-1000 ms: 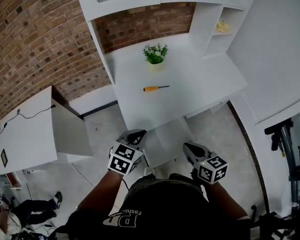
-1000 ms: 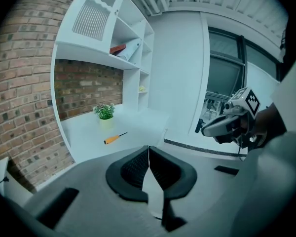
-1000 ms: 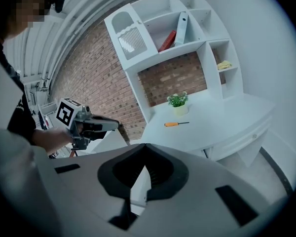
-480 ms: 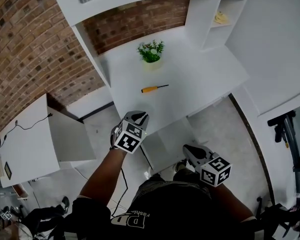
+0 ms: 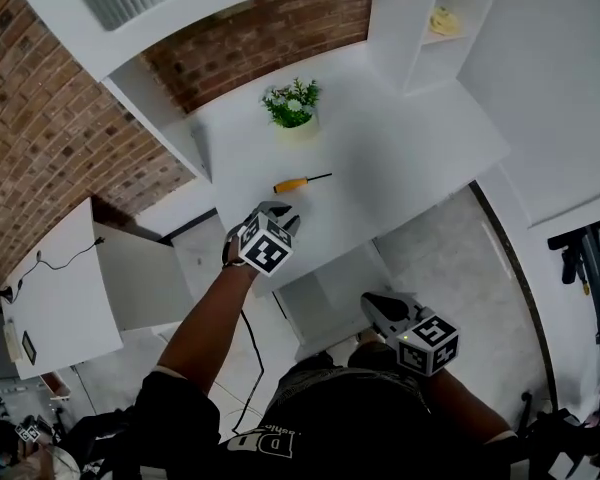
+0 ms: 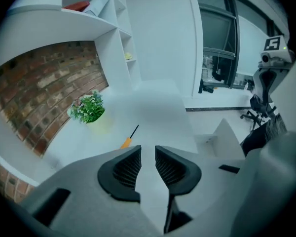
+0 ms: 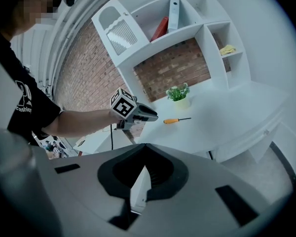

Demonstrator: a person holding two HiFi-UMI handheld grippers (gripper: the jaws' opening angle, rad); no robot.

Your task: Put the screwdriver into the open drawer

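A screwdriver (image 5: 298,182) with an orange handle lies on the white desk (image 5: 400,158), also seen in the left gripper view (image 6: 129,138) and the right gripper view (image 7: 176,120). My left gripper (image 5: 285,216) hovers over the desk's front edge, just short of the screwdriver. Its jaws (image 6: 148,154) are opening with nothing between them. The open white drawer (image 5: 325,288) juts out below the desk's front edge. My right gripper (image 5: 375,303) hangs low beside the drawer, and its jaws (image 7: 145,148) meet at the tips with nothing in them.
A small potted plant (image 5: 292,108) stands behind the screwdriver by the brick wall. Shelves (image 5: 443,20) with a yellow item rise at the desk's back right. A white side cabinet (image 5: 50,288) stands at the left and an office chair (image 5: 580,258) at the right.
My left gripper has moved forward from beside the drawer to above the desk edge near the screwdriver, and its jaws have parted. The right gripper has drifted slightly.
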